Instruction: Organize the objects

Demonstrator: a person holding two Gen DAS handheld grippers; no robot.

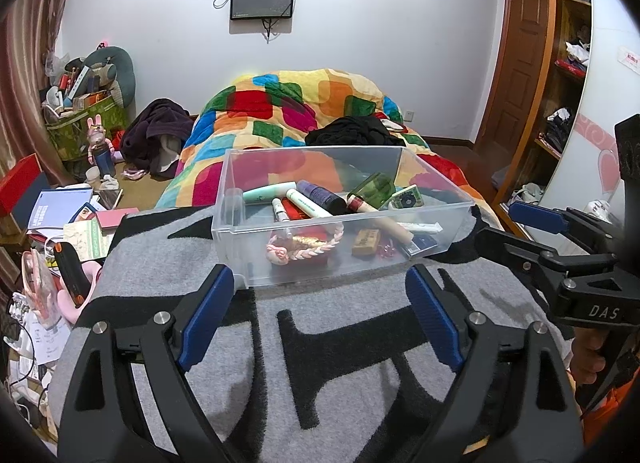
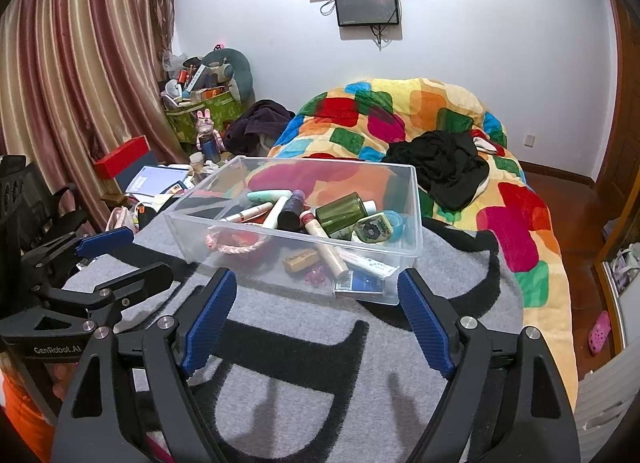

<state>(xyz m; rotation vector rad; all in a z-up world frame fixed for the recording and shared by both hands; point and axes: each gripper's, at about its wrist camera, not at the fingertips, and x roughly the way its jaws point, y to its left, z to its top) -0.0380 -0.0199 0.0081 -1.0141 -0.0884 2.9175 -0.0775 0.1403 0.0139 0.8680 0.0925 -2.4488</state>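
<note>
Left wrist view, left gripper (image 1: 320,299) spread wide and empty, right gripper (image 2: 318,301) likewise spread, clear plastic bin (image 1: 436,239) of small toiletries on grey blanket (image 1: 344,343) just ahead, colourful quilt (image 1: 280,103) behind.

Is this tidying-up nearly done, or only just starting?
Hard to say for certain. The small things, such as a green bottle, a purple tube and a pink braided cord, already lie jumbled inside the clear box on the grey blanket. Nothing is in hand: the left hand-held gripper and right hand-held gripper are both open and empty. Whether sorting remains, the pictures don't show.
</note>
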